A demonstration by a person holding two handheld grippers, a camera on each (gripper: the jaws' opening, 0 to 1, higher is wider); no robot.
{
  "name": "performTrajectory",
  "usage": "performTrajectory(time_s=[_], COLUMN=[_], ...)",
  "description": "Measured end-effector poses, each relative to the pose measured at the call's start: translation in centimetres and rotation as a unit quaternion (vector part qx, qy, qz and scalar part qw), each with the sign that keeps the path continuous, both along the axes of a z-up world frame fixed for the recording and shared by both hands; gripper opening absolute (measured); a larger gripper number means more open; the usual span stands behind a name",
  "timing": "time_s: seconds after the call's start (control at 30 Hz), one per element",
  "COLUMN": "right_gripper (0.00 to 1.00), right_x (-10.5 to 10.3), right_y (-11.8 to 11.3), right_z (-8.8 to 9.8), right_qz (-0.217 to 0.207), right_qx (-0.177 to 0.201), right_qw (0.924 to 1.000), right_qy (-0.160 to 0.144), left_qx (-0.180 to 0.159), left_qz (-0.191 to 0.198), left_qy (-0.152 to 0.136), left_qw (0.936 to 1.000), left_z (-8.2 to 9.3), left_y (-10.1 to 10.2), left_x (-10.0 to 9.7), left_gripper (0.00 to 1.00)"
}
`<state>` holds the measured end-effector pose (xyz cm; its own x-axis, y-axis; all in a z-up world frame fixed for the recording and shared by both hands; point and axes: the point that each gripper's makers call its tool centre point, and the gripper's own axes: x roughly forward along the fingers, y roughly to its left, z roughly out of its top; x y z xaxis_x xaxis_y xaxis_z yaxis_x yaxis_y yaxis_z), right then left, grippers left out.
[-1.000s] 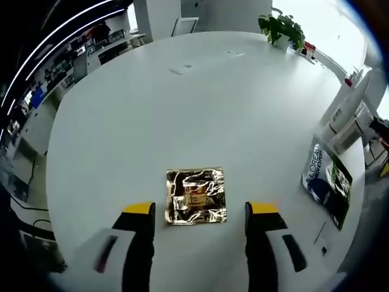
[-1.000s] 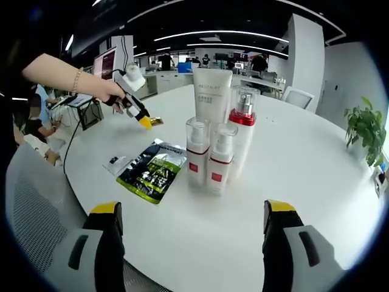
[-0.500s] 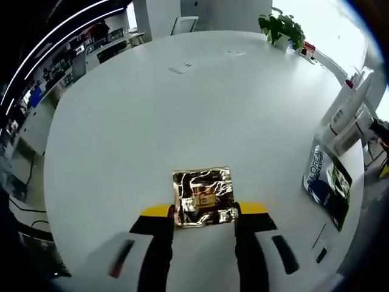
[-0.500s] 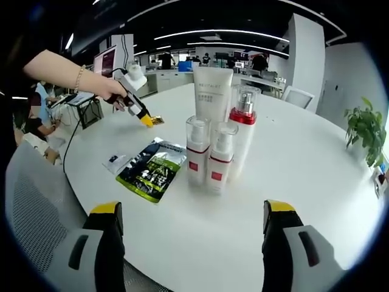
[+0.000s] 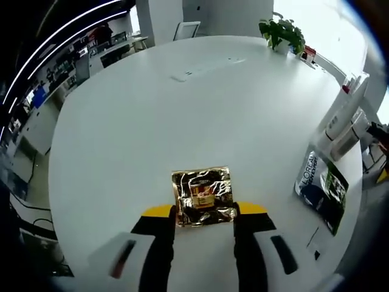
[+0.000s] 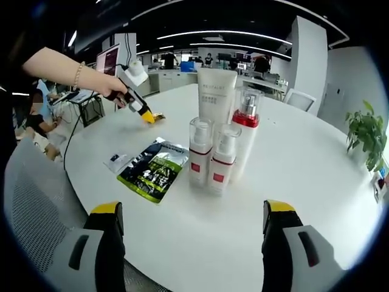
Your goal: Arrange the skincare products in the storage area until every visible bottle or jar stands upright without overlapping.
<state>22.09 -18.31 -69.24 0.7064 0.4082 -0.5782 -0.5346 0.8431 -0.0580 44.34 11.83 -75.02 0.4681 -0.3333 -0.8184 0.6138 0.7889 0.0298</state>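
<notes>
Round white table [image 6: 316,182], broad, mostly bare. Near one edge a cluster stands upright, touching: tall white tube [image 6: 216,97], red-collared pump bottle [image 6: 245,131], two small pump bottles [image 6: 209,159] in front. Dark-and-green flat sachet [image 6: 152,170] lies just beside the cluster. Left gripper [image 5: 205,210], jaws narrow, pinches the near edge of a gold foil sachet [image 5: 202,194], well apart from the cluster. Right gripper [image 6: 191,214] jaws wide, holding nothing, near the small bottles.
</notes>
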Motion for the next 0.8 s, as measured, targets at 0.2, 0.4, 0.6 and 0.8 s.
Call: performTrajectory(time_s=[0.2, 0.4, 0.6, 0.8], right_gripper=[0.94, 0.94, 0.95, 0.94], right_x=[0.1, 0.0, 0.1, -0.2], right_y=[-0.2, 0.1, 0.3, 0.6], right_z=[0.2, 0.3, 0.5, 1.0], right_qz=[-0.004, 0.005, 0.010, 0.020], right_qx=[0.005, -0.003, -0.004, -0.011], right_qw=[1.0000, 0.9999, 0.9998, 0.9993], right_qy=[-0.005, -0.010, -0.015, -0.029], left_qx=[-0.022, -0.039, -0.057, -0.058], left_qz=[0.017, 0.030, 0.043, 0.048], left_qy=[-0.010, -0.018, -0.025, -0.040], left_qw=[0.9996, 0.9987, 0.9971, 0.9964], left_z=[0.8, 2.3, 3.9, 5.1], left_y=[-0.6, -1.4, -1.6, -2.0], left_x=[-0.8, -2.2, -3.4, -5.7], left_gripper=[0.42, 0.41, 0.40, 0.39])
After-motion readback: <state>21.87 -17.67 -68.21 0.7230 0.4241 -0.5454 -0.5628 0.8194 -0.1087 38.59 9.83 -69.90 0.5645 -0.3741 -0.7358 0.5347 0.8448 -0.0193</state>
